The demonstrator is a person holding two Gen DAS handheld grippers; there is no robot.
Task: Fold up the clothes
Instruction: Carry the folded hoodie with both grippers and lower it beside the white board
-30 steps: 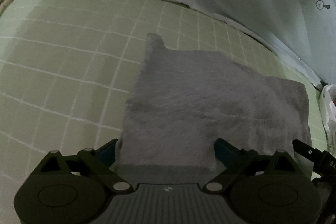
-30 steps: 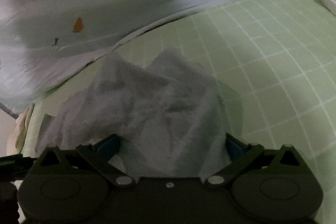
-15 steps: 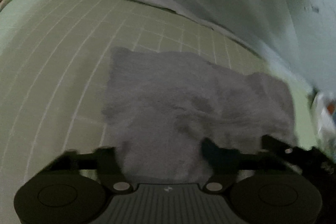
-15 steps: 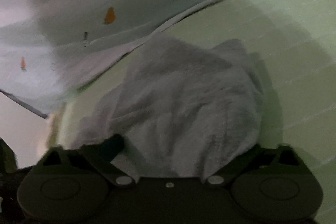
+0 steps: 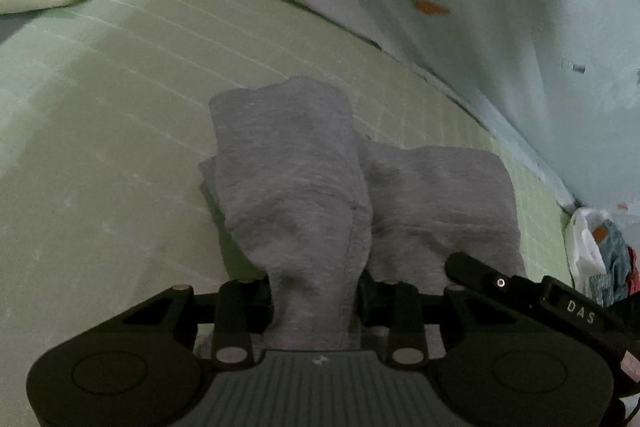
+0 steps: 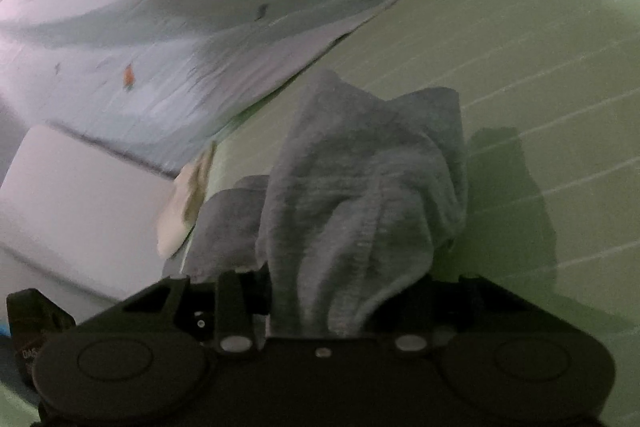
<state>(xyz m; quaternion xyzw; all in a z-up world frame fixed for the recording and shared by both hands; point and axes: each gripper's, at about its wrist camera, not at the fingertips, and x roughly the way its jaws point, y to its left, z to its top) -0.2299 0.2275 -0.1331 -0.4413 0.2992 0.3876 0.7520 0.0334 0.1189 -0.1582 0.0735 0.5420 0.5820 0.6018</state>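
We see a fuzzy grey cloth garment (image 5: pixel 296 179), a matt green checked sheet (image 5: pixel 120 99), and matt black plastic grippers.

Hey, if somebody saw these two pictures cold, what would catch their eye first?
The grey fleecy garment, bunched and lifted off the green checked sheet, fills the middle of both views. Each gripper, left and right, is clamped on a gathered fold of it. Behind runs a pale blue cover with orange carrot prints.
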